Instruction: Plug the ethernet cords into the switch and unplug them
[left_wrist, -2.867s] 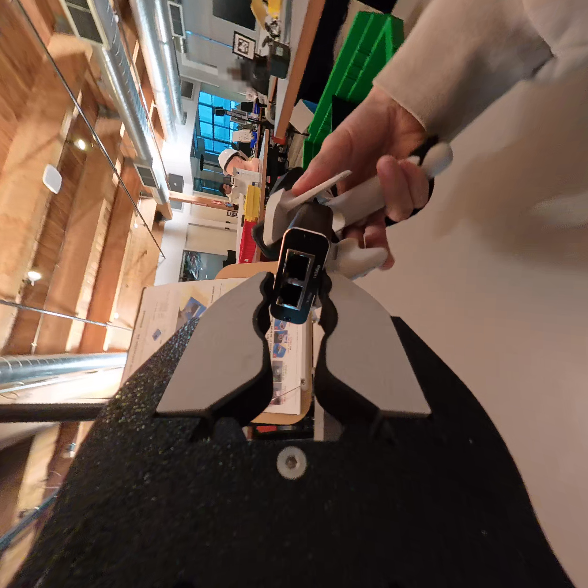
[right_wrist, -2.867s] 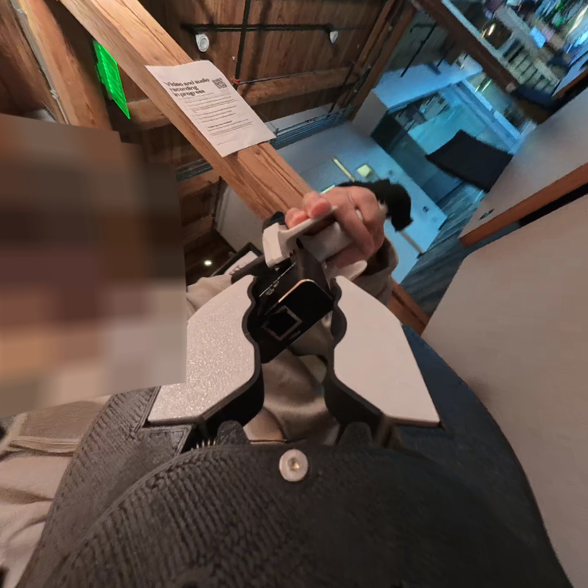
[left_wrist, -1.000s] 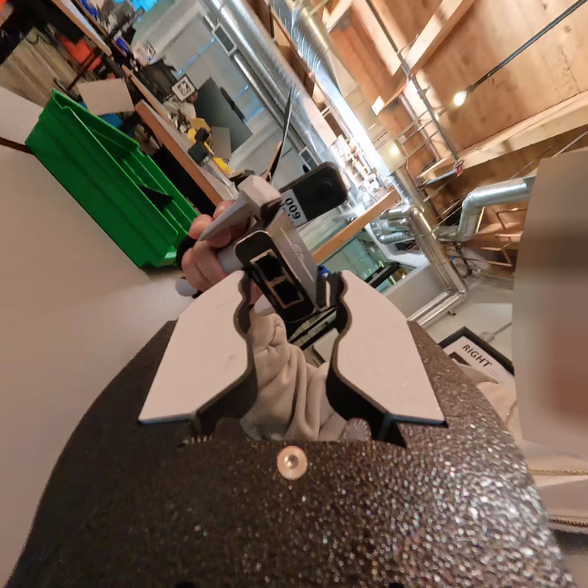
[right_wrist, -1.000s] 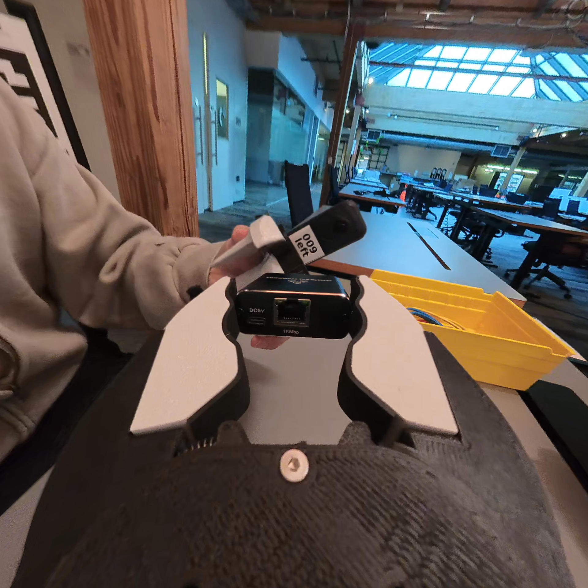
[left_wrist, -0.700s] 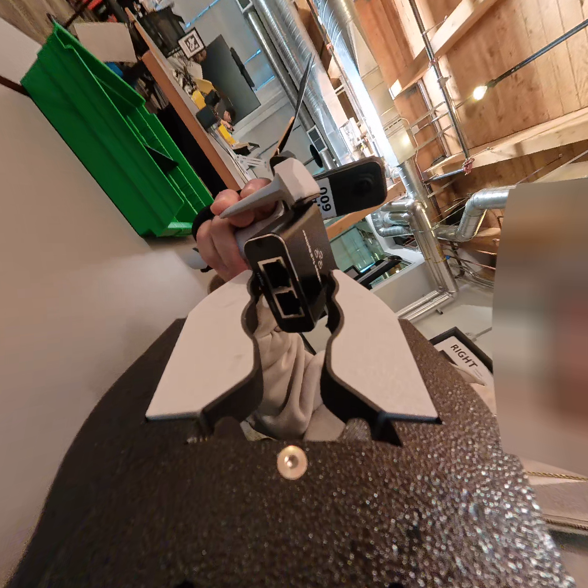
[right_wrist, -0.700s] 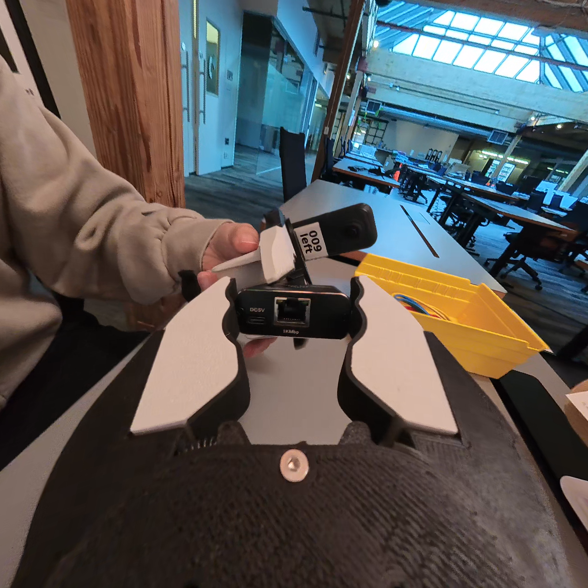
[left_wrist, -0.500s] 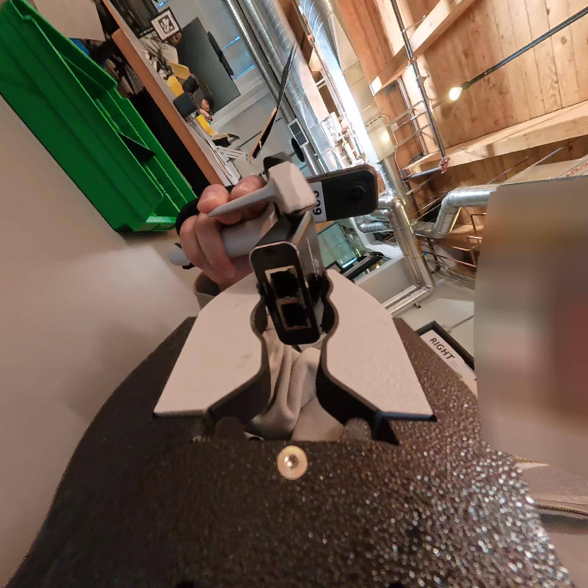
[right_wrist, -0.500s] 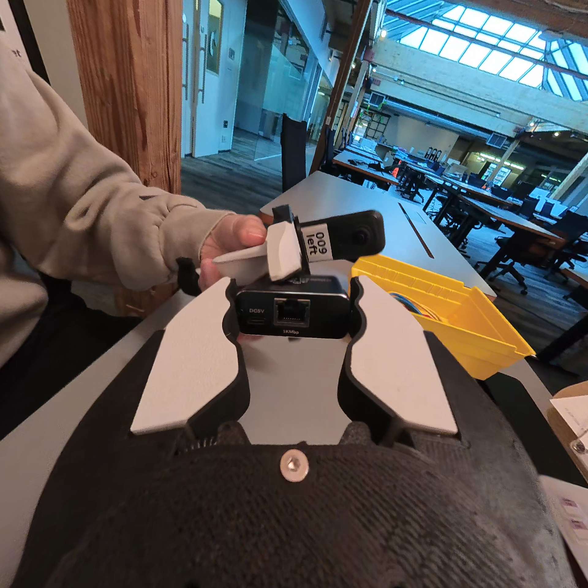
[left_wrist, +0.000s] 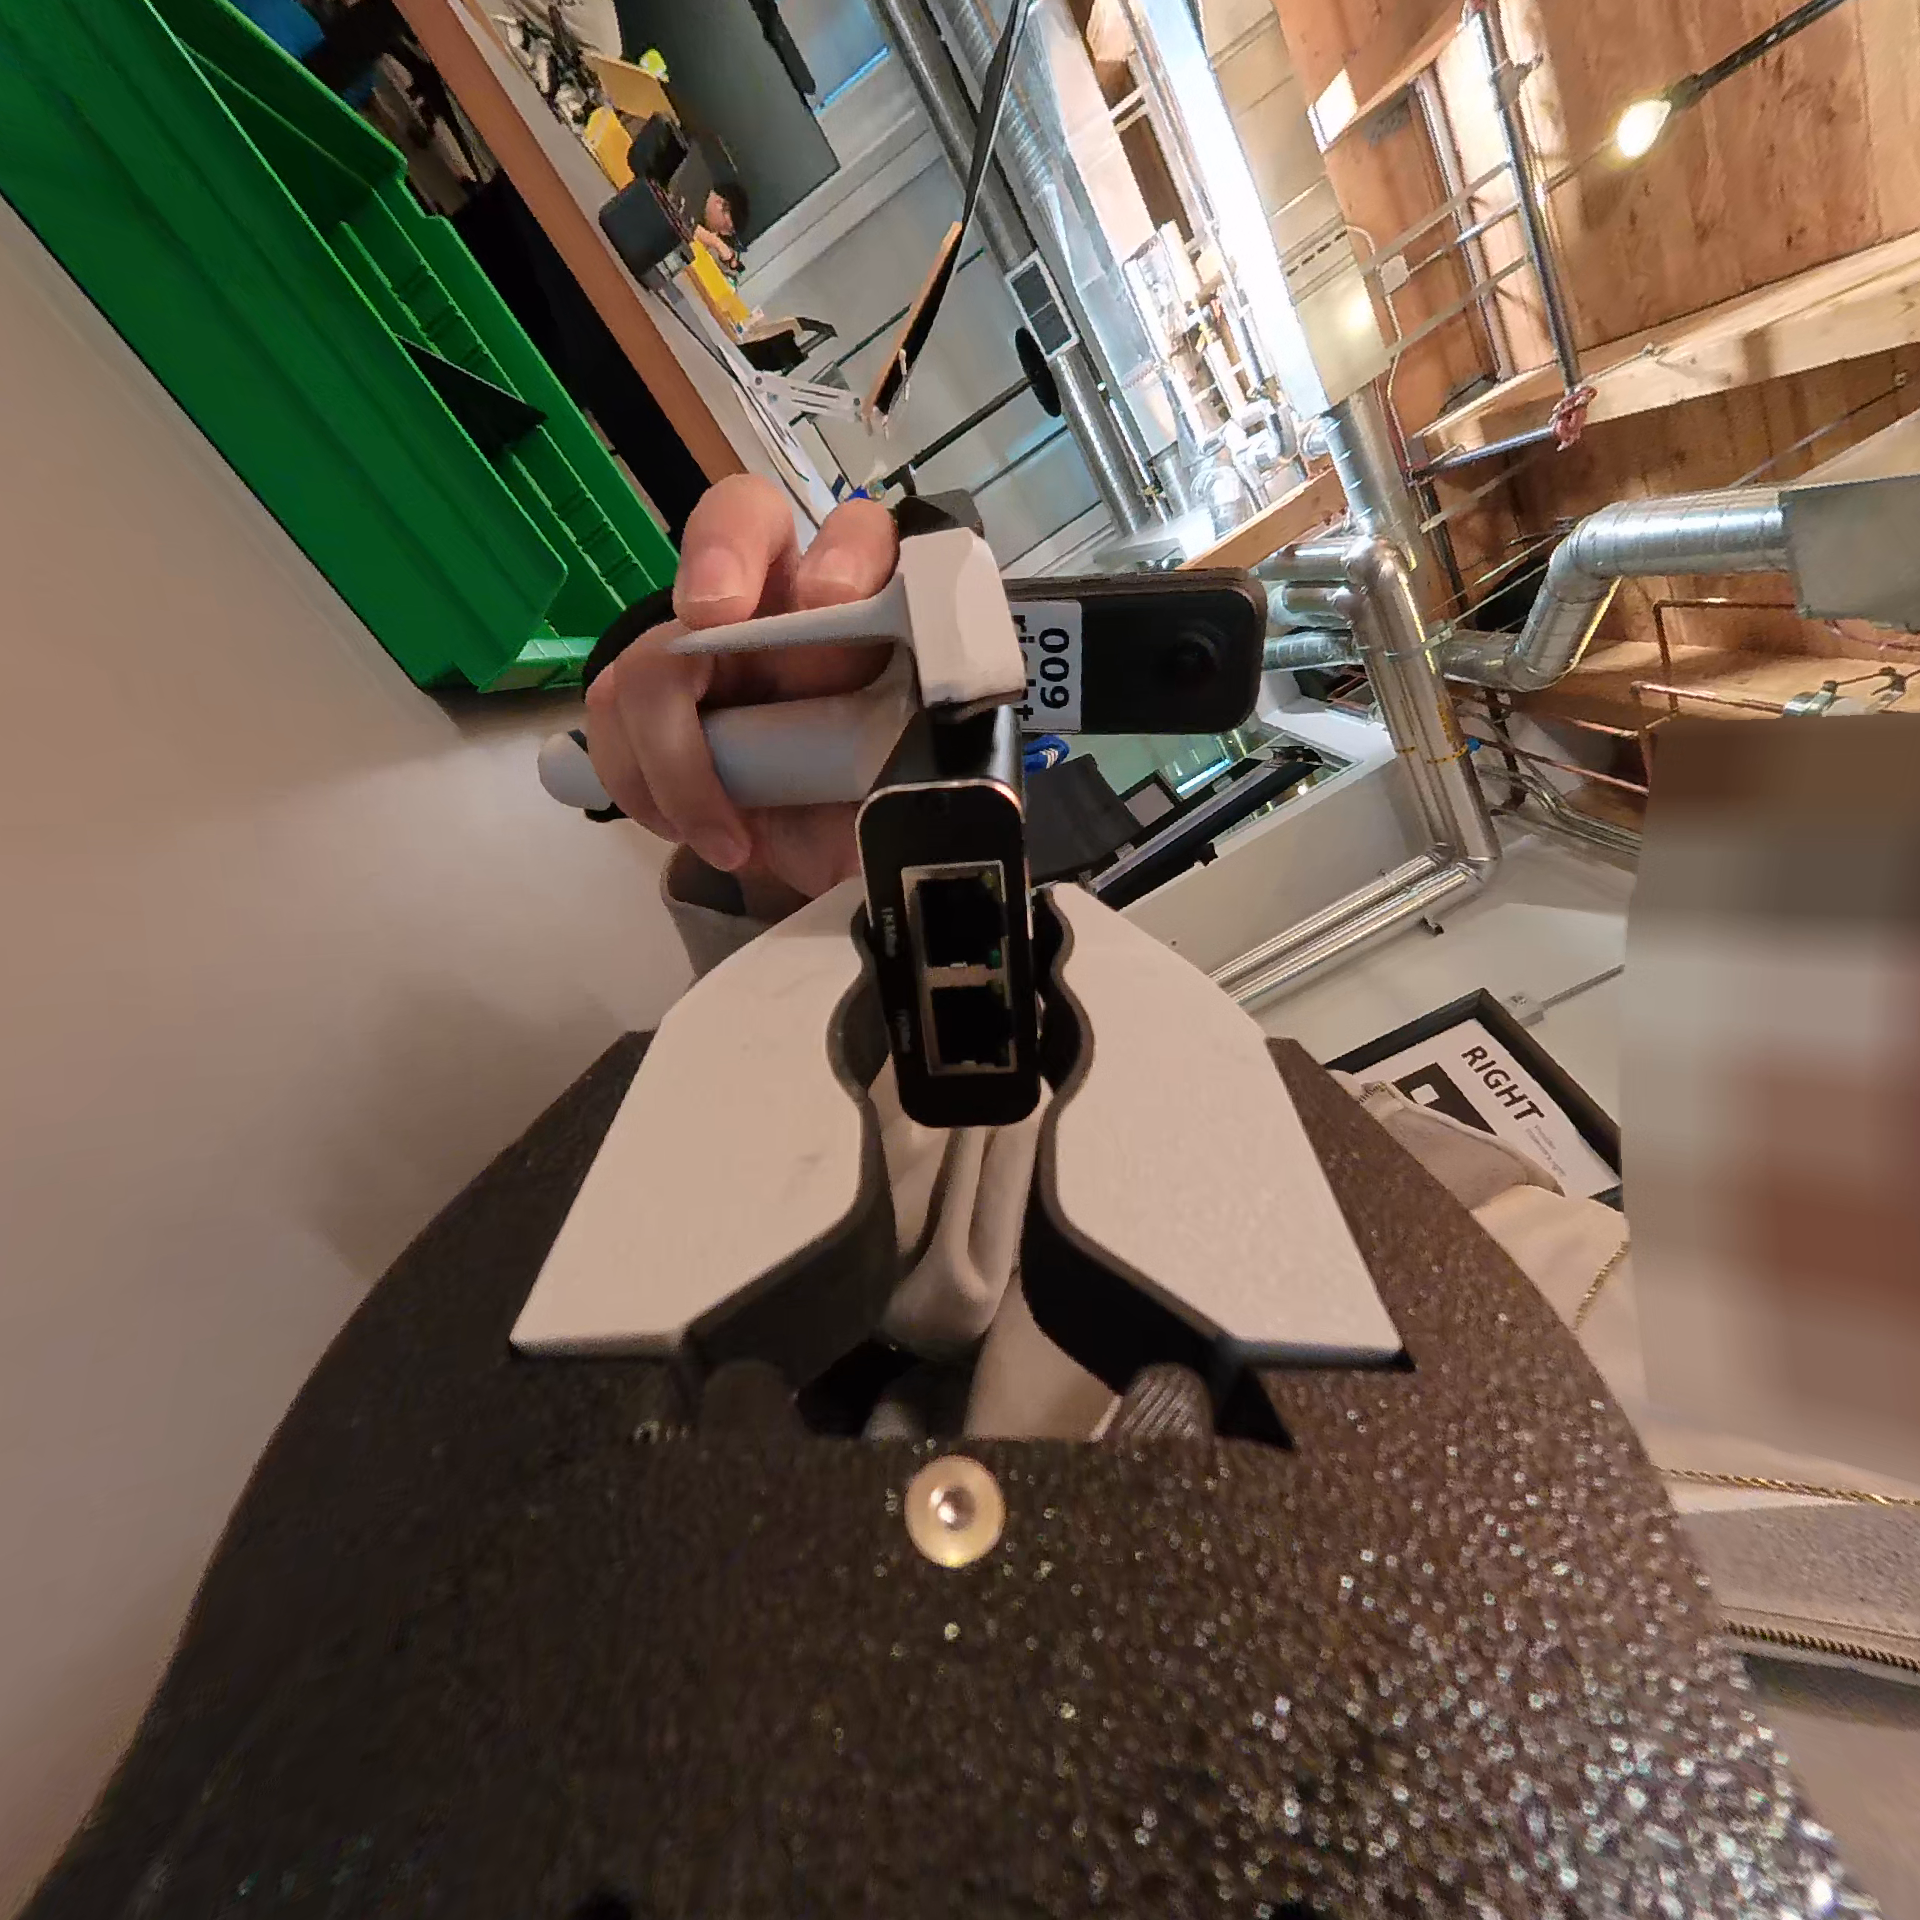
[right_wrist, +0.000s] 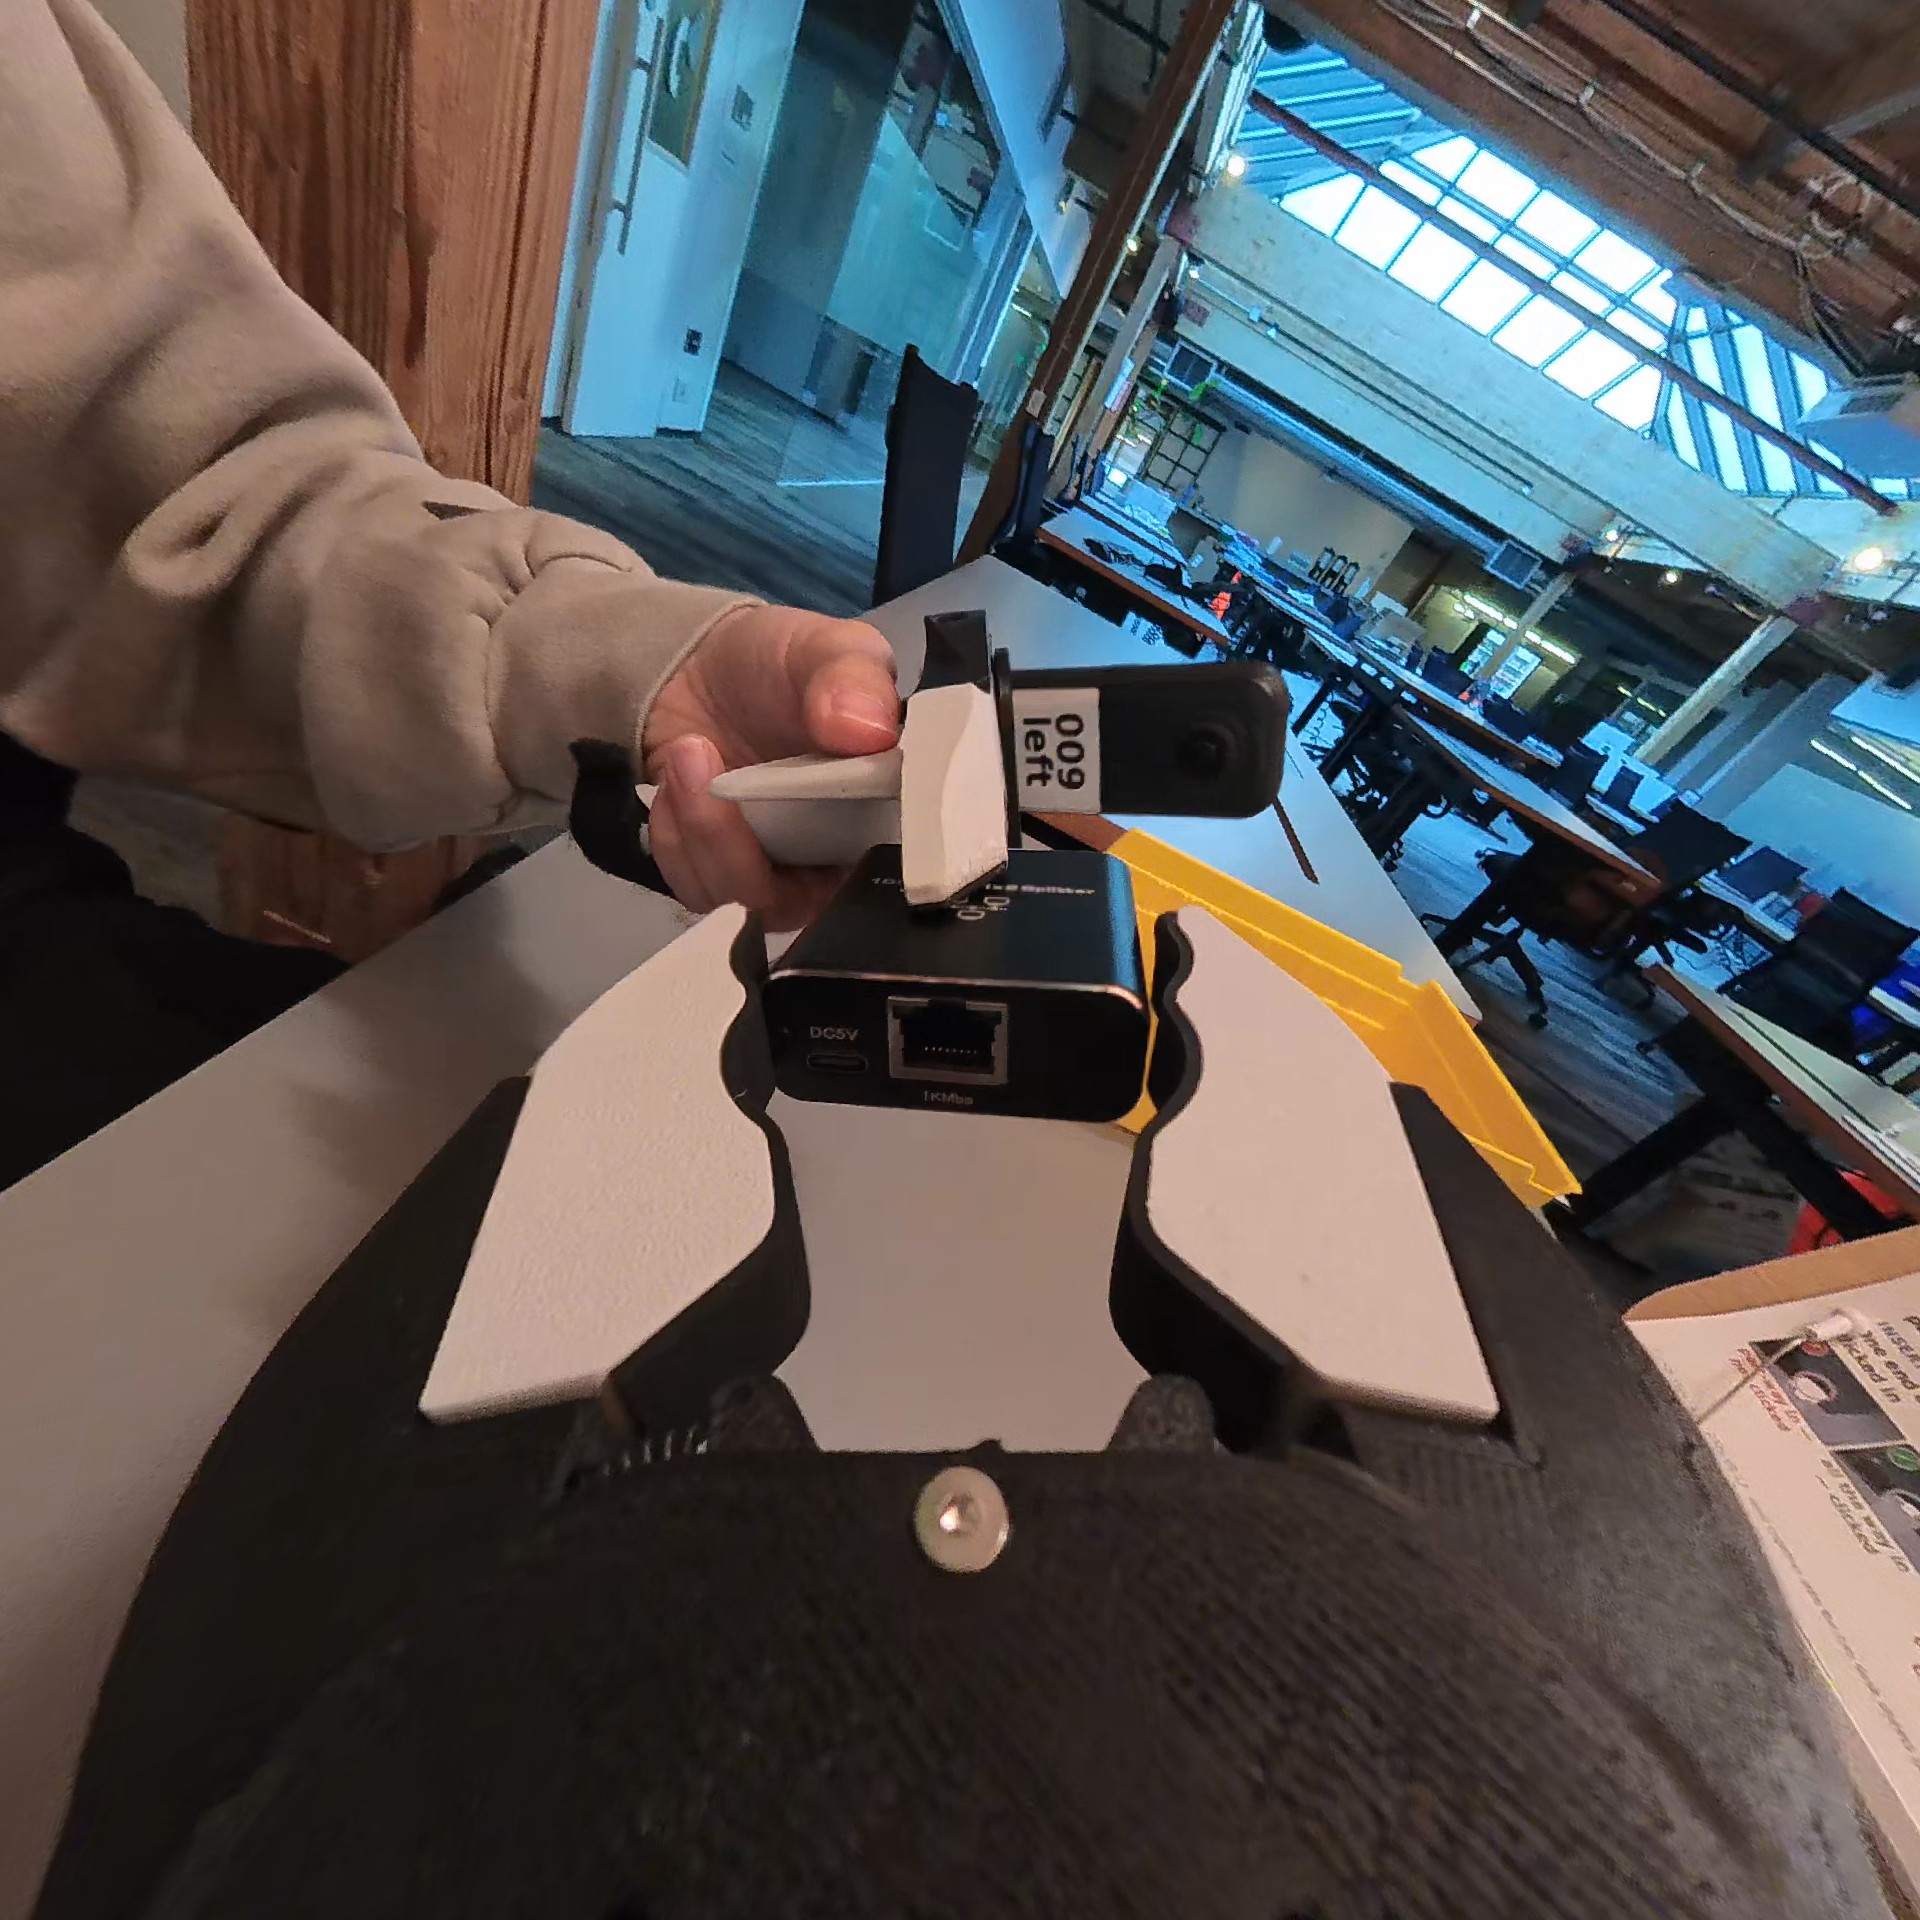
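The switch (left_wrist: 954, 982), one small black box, sits up off the table between the tips of both my tongs, which face each other across it. My left tongs (left_wrist: 956, 997) pinch its two flat faces, fingers drawn in narrow around it, and from that side I count two network sockets stacked one over the other, both empty. My right tongs (right_wrist: 958, 1023) grip it by its two short ends, fingers set wider, snug against the case; on that end I see one network socket and one small power socket, also empty. In the right wrist view the other tongs' white finger (right_wrist: 951, 805) presses down on the box's top face. Each tongs carries one black camera bearing one white label, and one hand (left_wrist: 691, 707) wraps each handle. Beyond my right tongs lies one yellow bin (right_wrist: 1382, 1029) with coloured cords inside, too few showing to count. One green bin (left_wrist: 281, 343) stands on the pale table (left_wrist: 260, 935) past my left tongs.
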